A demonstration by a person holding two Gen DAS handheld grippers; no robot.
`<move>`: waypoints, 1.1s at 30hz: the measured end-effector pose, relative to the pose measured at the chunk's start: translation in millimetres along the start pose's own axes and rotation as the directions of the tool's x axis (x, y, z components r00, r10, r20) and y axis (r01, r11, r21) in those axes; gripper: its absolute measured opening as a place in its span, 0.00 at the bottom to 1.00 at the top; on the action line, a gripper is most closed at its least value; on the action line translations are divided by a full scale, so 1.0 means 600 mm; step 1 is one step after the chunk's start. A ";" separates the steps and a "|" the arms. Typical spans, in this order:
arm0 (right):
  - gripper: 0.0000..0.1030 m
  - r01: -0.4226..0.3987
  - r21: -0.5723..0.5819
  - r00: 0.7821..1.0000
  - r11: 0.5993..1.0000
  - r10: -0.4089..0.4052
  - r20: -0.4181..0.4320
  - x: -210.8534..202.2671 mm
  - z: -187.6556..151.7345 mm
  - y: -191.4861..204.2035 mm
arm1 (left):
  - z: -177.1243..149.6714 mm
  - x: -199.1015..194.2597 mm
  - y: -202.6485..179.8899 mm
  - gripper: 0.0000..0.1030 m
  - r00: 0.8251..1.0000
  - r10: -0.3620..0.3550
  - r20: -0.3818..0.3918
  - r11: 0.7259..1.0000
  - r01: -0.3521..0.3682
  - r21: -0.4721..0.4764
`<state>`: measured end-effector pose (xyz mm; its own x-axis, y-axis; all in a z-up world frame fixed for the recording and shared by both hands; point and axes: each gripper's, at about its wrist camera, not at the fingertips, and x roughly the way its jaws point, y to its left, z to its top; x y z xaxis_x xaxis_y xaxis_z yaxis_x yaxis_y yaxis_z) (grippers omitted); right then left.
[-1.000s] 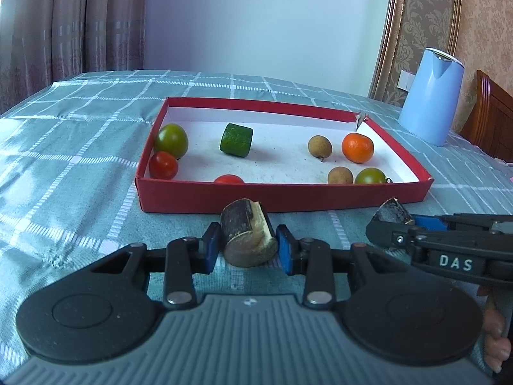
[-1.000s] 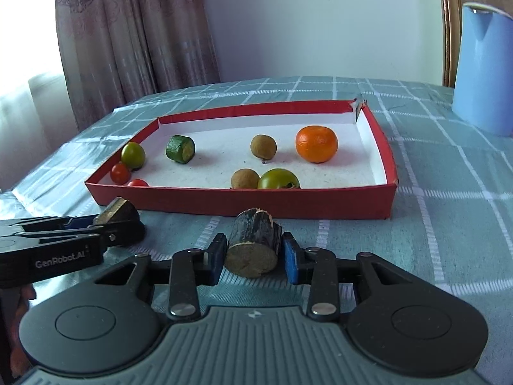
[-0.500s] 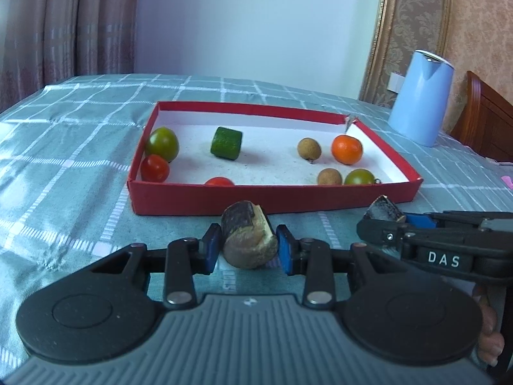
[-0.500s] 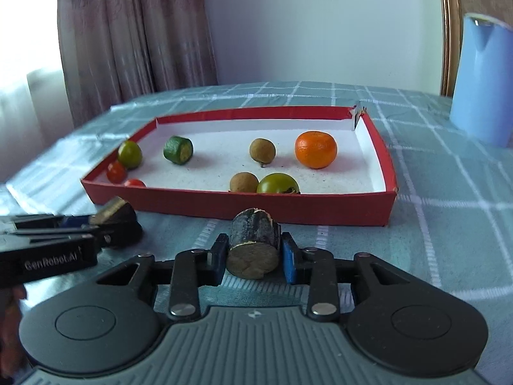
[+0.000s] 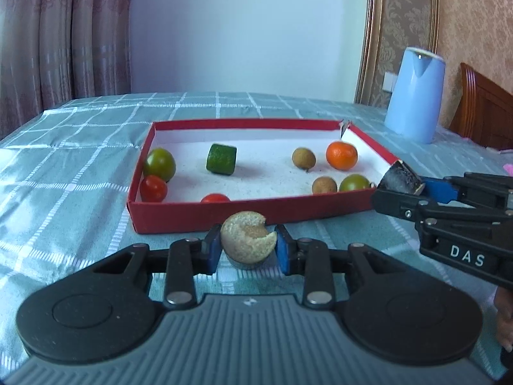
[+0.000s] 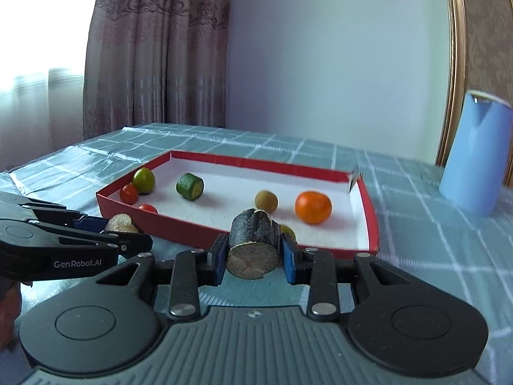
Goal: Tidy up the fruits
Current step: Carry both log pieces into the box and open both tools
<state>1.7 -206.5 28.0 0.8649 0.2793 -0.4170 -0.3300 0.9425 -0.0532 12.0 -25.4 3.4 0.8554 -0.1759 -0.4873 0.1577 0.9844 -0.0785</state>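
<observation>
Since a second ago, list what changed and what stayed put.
Both grippers have risen and backed off from the red tray. The left gripper turned its chunk, pale cut face now toward its camera. The right gripper keeps its dark chunk clamped. Tray fruits unmoved.

A home, most likely a dining room. The tabletop (image 5: 80,166) wears a teal checked cloth, with heavy patterned curtains (image 6: 154,51) hanging at ten o'clock beside a bright window. Damask wallpaper (image 5: 407,25) and a gilded frame (image 5: 368,32) stand at two o'clock, where a carved wooden chair back (image 5: 481,102) and a pale blue electric kettle (image 5: 415,94) also show. A wall socket (image 5: 389,81) sits just left of the kettle.
</observation>
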 end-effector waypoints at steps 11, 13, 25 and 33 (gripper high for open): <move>0.32 0.013 0.022 1.000 1.000 -0.013 0.002 0.060 0.058 -0.020 | 0.066 0.001 -0.002 0.30 0.998 -0.006 0.063 1.000 0.005 0.010; 0.32 -0.001 0.029 1.000 1.000 0.002 -0.021 0.082 0.068 -0.024 | 0.082 0.019 -0.004 0.30 0.998 0.016 0.059 1.000 -0.017 0.016; 0.32 -0.056 -0.014 0.991 0.998 0.054 -0.121 0.160 0.072 0.004 | 0.100 0.121 0.025 0.30 0.994 0.095 -0.047 0.994 -0.097 -0.040; 0.32 -0.050 -0.032 0.986 0.998 0.044 -0.163 0.197 0.072 0.020 | 0.098 0.138 0.045 0.30 0.989 0.129 -0.077 0.989 -0.134 -0.059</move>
<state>116.3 -154.5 17.4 0.7763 0.2872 -0.5612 -0.3849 0.9209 -0.0612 116.3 -13.9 11.8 0.8277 -0.0463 -0.5592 0.0129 0.9979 -0.0635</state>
